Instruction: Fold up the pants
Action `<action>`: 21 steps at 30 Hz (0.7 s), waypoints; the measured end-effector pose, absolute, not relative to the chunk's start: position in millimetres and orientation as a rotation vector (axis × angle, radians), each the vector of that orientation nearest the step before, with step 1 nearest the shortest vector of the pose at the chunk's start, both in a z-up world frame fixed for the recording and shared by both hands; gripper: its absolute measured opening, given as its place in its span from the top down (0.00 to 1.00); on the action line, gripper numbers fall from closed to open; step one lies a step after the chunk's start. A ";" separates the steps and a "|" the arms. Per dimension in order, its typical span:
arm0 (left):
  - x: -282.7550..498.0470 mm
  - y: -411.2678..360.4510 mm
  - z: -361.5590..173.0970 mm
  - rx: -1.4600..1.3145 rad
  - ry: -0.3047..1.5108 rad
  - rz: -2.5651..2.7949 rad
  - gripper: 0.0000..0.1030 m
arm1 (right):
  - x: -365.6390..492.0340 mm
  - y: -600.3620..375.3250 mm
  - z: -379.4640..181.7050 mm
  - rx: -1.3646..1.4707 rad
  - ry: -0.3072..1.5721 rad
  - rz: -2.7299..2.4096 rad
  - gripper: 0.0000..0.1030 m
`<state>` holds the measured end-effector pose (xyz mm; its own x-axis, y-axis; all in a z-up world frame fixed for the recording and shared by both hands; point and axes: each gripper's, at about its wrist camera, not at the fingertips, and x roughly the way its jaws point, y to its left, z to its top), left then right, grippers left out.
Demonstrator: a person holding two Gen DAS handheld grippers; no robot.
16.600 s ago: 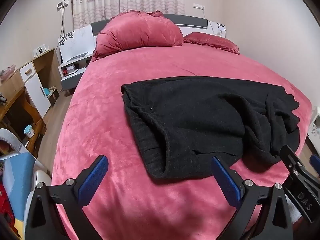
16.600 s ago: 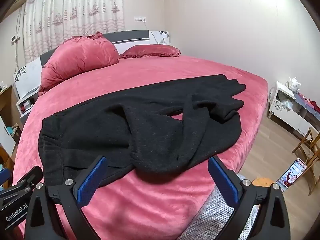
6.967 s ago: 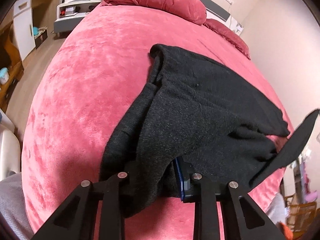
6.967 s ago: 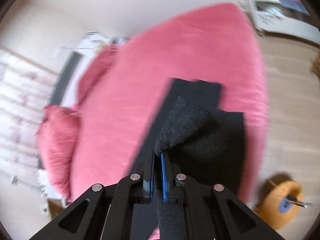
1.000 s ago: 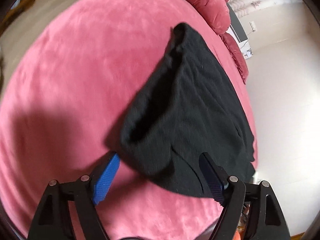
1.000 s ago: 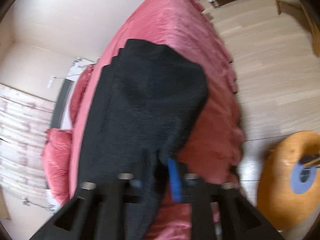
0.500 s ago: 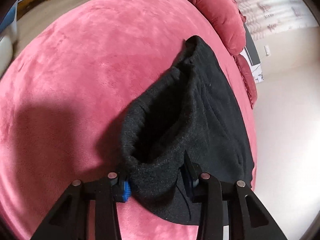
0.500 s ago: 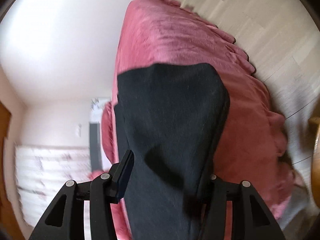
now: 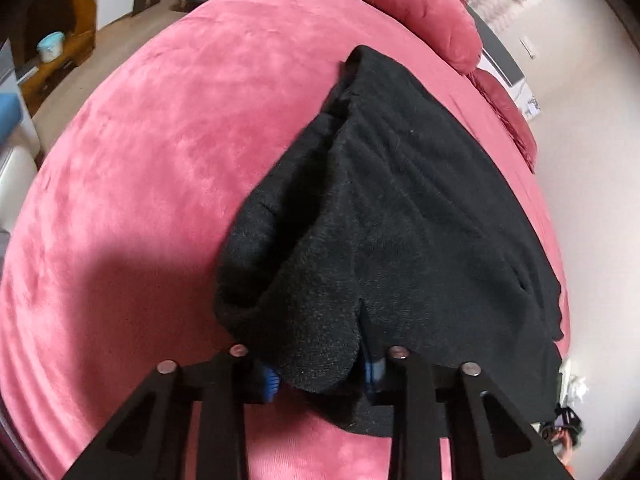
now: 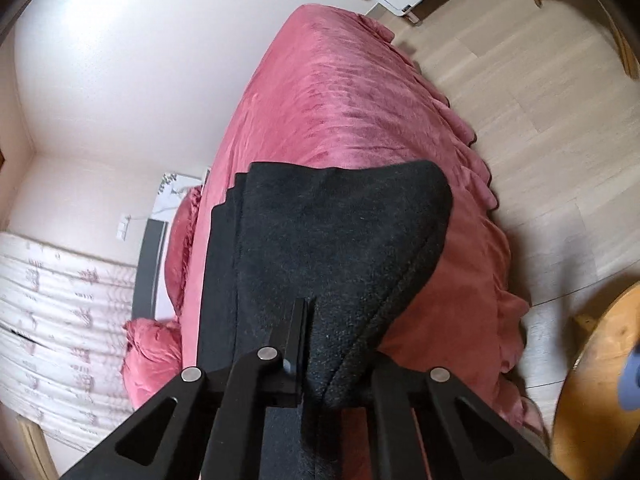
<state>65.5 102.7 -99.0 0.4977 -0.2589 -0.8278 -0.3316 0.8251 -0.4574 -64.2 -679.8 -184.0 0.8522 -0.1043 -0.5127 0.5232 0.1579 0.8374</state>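
- The left hand-held gripper (image 9: 320, 376) has just been closing and now clamps a thick bunched edge of the black pants (image 9: 400, 220); the right hand-held gripper (image 10: 316, 360), likewise just closed, pinches another edge.
- The fuzzy knit pants lie folded on the pink bed (image 9: 160, 140).
- Only the left view shows the pillow (image 9: 420, 0) beyond the pants; only the right shows wood floor (image 10: 540, 100) beside the bed.
- Both grippers angle downward.

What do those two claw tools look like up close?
Both are matte black plastic. The left gripper has two forked, triangle-cutout fingers, silver round bolts at the joints and blue ribbed pads. The right gripper shares that build; its pads are hidden.
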 end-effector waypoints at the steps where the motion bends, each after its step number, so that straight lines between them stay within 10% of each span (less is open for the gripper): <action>1: 65.9 102.0 -90.0 -0.605 1.067 0.029 0.75 | -62.7 -680.3 -171.9 1.319 0.384 -0.459 0.94; 13: 51.4 133.9 -25.0 -0.780 0.912 -0.106 0.81 | -87.6 -672.8 -38.9 1.174 0.265 -0.327 0.95; 21: 43.8 146.9 -64.4 -0.904 0.994 -0.082 0.81 | -115.1 -675.1 -53.5 1.199 0.310 -0.390 0.95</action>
